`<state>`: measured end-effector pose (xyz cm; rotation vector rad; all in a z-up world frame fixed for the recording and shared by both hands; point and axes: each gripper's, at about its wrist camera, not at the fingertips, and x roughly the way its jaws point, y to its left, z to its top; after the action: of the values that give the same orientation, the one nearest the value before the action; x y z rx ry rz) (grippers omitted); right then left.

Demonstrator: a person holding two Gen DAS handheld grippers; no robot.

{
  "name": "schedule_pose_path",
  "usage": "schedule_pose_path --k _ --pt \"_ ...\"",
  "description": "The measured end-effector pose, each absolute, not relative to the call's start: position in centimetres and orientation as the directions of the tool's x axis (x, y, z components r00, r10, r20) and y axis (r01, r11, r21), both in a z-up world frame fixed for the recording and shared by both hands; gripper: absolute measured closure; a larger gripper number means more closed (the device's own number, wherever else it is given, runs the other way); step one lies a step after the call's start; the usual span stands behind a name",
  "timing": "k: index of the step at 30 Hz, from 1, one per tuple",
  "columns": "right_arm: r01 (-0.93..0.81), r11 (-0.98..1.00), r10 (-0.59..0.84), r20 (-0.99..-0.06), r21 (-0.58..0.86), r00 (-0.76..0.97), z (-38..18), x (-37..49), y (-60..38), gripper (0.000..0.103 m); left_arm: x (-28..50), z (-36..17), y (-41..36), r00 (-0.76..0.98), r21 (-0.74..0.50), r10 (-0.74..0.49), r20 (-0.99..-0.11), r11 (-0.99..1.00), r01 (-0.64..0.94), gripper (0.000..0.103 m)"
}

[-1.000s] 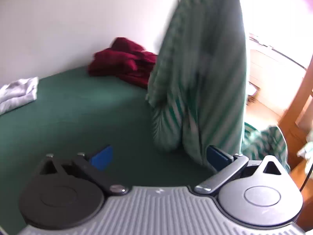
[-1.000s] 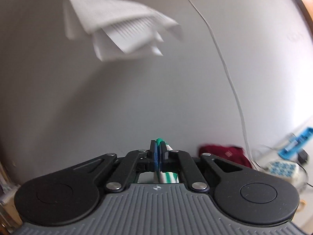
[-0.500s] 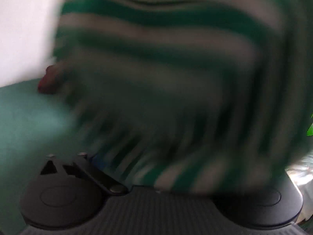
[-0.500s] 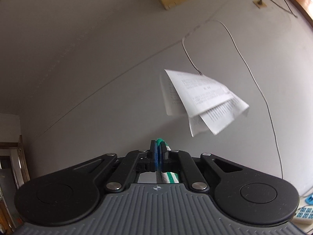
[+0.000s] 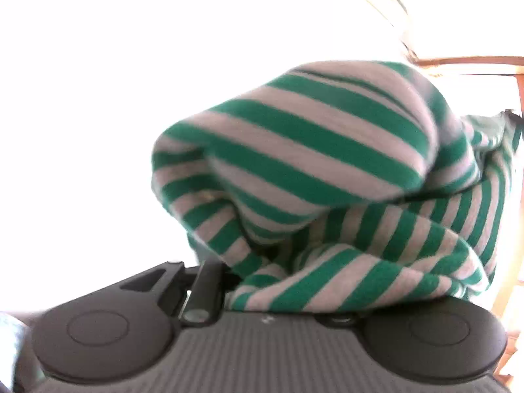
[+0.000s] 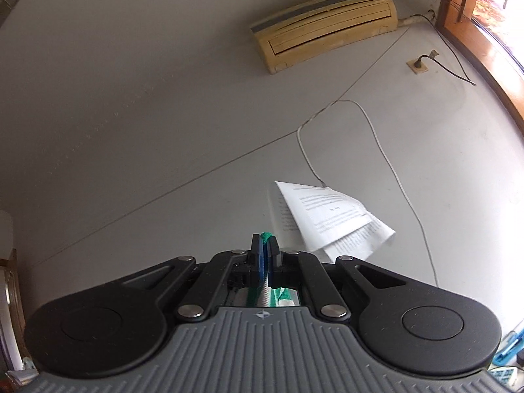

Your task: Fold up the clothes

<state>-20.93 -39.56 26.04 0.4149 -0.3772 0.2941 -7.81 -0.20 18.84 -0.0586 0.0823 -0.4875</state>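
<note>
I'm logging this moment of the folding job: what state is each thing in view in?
Left gripper: jaws closing, fingertips hidden under the cloth.
Right gripper: shut on a pinch of the shirt.
Striped shirt: bunched, draped over the left gripper.
Air conditioner: flap closed.
Wall socket: cable plugged in.
Paper sheets: folded, hanging from a wire.

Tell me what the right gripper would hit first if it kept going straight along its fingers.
Probably the grey wall. The right gripper, shut on a strip of the green striped garment, points up at it. The hanging sheets of paper sit just right of that line and might be brushed; depth is unclear.
</note>
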Motion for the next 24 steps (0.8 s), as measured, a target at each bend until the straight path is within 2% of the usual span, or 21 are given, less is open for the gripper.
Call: schedule_pose_path --k 2,5,7,8,9,12,13,14,17,18,19,20,21,22,24 --pt "-0.389 0.859 0.238 0.413 0.333 0.879 25.6 -20.4 -38.1 0.101 -8.6 19.0 2.0 0.921 -0.032 -0.385 -0.064 0.923 0.383 0.092" --pt "-0.418 0.839 0.295 0.355 0.347 0.887 23.6 -17.3 -35.8 0.100 -7.1 16.0 3.8 0.944 0.009 -0.269 -0.191 0.961 0.276 0.091" --pt "-0.380 0.857 0.314 0.232 0.348 0.921 21.2 -13.1 -34.0 0.099 -5.3 12.2 4.6 0.931 0.059 -0.163 -0.326 0.980 0.192 0.091" --pt "-0.339 0.880 0.306 0.148 0.332 0.940 19.5 -10.8 -33.3 0.086 -4.4 9.8 5.1 0.909 0.080 -0.117 -0.399 0.983 0.162 0.091" --pt "-0.282 0.913 0.278 0.054 0.296 0.959 17.4 -8.7 -32.3 0.078 -3.7 7.2 5.6 0.877 0.090 -0.082 -0.473 0.986 0.141 0.091" --pt "-0.123 0.980 0.152 -0.192 0.153 0.970 10.4 -4.5 -29.1 0.071 -2.5 -0.6 7.1 0.742 0.104 0.002 -0.671 0.990 0.092 0.090" --pt "-0.085 0.989 0.117 -0.278 0.124 0.953 7.8 -3.7 -28.3 0.070 -2.1 -3.2 7.6 0.685 0.112 0.029 -0.728 0.991 0.077 0.087" --pt "-0.061 0.990 0.102 -0.350 0.124 0.931 5.5 -3.2 -27.8 0.069 -2.3 -5.4 8.2 0.635 0.119 0.051 -0.771 0.991 0.064 0.086" --pt "-0.010 0.979 0.118 -0.521 0.205 0.845 -0.5 -2.6 -27.2 0.065 -4.7 -8.3 9.5 0.579 0.095 0.045 -0.814 0.994 0.056 0.087" --pt "0.013 0.974 0.119 -0.560 0.225 0.820 -2.1 -2.4 -27.1 0.065 -5.3 -8.7 9.8 0.576 0.095 0.043 -0.817 0.994 0.060 0.079" --pt "0.034 0.972 0.111 -0.581 0.232 0.806 -3.3 -2.3 -27.1 0.064 -5.6 -8.6 9.9 0.583 0.104 0.045 -0.811 0.992 0.069 0.064" --pt "0.051 0.972 0.100 -0.597 0.231 0.796 -4.6 -2.4 -27.2 0.064 -6.0 -8.5 10.0 0.591 0.114 0.046 -0.805 0.990 0.078 0.053" --pt "0.069 0.971 0.090 -0.614 0.230 0.784 -5.6 -2.3 -27.3 0.062 -6.4 -8.4 10.1 0.598 0.124 0.047 -0.800 0.988 0.087 0.031" --pt "0.090 0.969 0.079 -0.631 0.231 0.771 -6.6 -1.9 -27.5 0.061 -6.7 -8.3 10.3 0.606 0.134 0.049 -0.794 0.986 0.096 0.021" --pt "0.124 0.952 0.088 -0.637 0.280 0.766 -7.5 -1.2 -28.0 0.057 -6.9 -8.4 10.8 0.609 0.112 0.033 -0.792 0.989 0.092 0.017"
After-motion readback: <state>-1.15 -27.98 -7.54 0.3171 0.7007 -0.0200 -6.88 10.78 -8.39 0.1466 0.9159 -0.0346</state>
